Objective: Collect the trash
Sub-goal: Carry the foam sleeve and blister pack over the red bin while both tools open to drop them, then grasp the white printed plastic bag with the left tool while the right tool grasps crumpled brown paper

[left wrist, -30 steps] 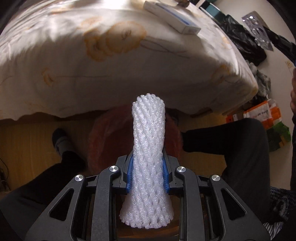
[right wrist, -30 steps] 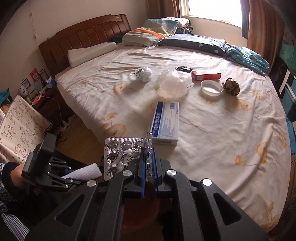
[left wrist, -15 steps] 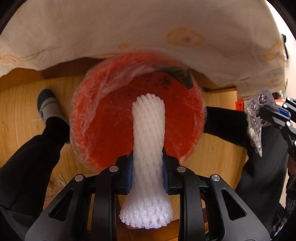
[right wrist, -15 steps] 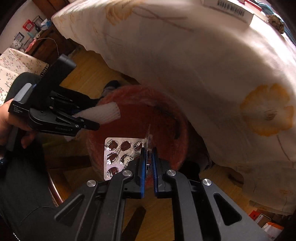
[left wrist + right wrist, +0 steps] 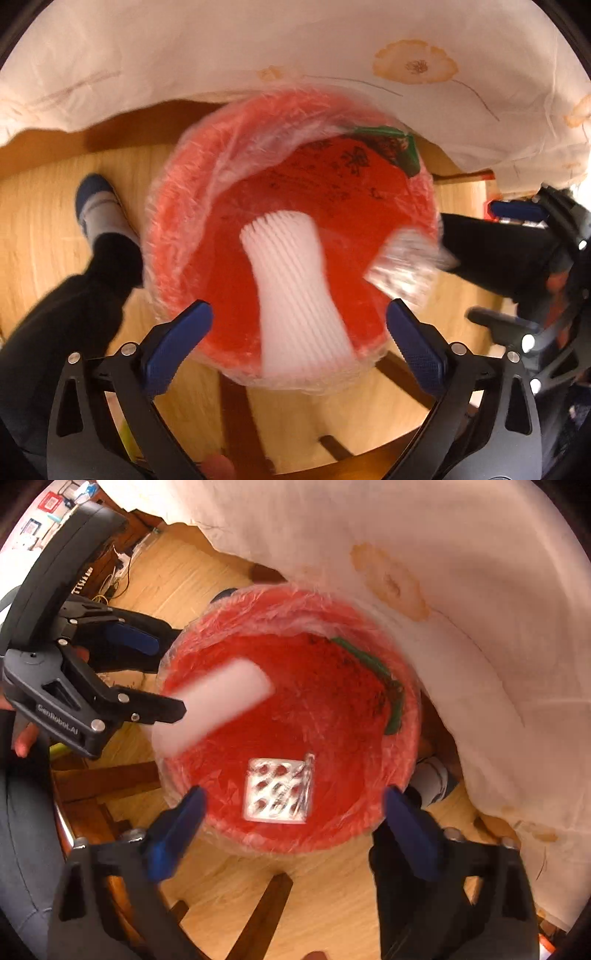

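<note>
Trash, two pieces: white foam net sleeve (image 5: 295,291), mid-air over the red lined bin (image 5: 177,236); foil blister pack (image 5: 277,790), mid-air over the bin's near rim. Left gripper (image 5: 299,343): jaws opening, wide, clear of the sleeve. Right gripper (image 5: 295,830): jaws opening, wide, holding nothing. Step: release into the bin. Next, by judgement: raise both grippers toward the bed sheet (image 5: 258,44) for further pieces.
</note>
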Motion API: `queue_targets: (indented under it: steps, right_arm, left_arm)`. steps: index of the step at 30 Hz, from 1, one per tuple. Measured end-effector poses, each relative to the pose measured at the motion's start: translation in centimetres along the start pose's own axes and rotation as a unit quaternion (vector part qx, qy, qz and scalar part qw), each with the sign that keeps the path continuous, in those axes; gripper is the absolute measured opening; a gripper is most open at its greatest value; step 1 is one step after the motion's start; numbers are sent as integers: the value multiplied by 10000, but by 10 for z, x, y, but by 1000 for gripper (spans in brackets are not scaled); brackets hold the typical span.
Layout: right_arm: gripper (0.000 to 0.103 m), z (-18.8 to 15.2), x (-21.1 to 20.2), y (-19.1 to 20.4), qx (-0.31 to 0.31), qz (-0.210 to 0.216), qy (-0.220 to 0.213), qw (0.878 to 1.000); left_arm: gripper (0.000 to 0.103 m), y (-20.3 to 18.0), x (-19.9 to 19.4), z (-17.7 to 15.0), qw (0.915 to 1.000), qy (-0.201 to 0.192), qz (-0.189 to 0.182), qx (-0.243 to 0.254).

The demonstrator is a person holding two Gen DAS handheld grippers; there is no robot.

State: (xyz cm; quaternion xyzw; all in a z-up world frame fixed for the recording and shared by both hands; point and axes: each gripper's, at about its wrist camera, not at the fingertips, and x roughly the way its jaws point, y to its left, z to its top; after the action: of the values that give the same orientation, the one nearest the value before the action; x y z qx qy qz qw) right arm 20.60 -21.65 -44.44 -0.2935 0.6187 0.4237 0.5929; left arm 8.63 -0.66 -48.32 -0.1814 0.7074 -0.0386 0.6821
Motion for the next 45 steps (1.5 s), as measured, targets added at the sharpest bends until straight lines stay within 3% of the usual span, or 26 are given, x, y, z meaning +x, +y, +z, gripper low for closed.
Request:
queue_targets:
  steps: [5,10,17,20,27,32,41,45]
  right_arm:
    - [98,-7,-26,-8,258,103,-413,9988]
    - [98,-6,-74,-13,427,155,-961,9943]
    - [98,-3,-167,-36,645,-11,-1929,9791]
    - [98,2,-205,-55,793,-231,-2332,9689]
    - [98,25,-275,-112,1193,-694,-2933,9460]
    - [98,48,-298,-158,1473,-846,-3147,9339]
    - [98,105,-302,-219,1790,-1055,-3181,9250]
    - [98,130,-296,-243,1989,-1130,-3129,9218]
  left_arm:
    - [97,1,-18,3,9995,-302,-54,-42]
    - [97,-12,-64,2,9949,-983,29,228]
    - [97,-36,-163,8,9725,-2234,216,613]
    - [97,-42,-198,22,9630,-2566,355,740]
    - [97,-32,-261,83,9471,-3100,563,610]
    - [97,-18,-297,135,9376,-3355,724,552]
    - [97,-1,-307,228,9268,-3553,1030,644]
    - [97,7,-305,268,9259,-3574,1083,574]
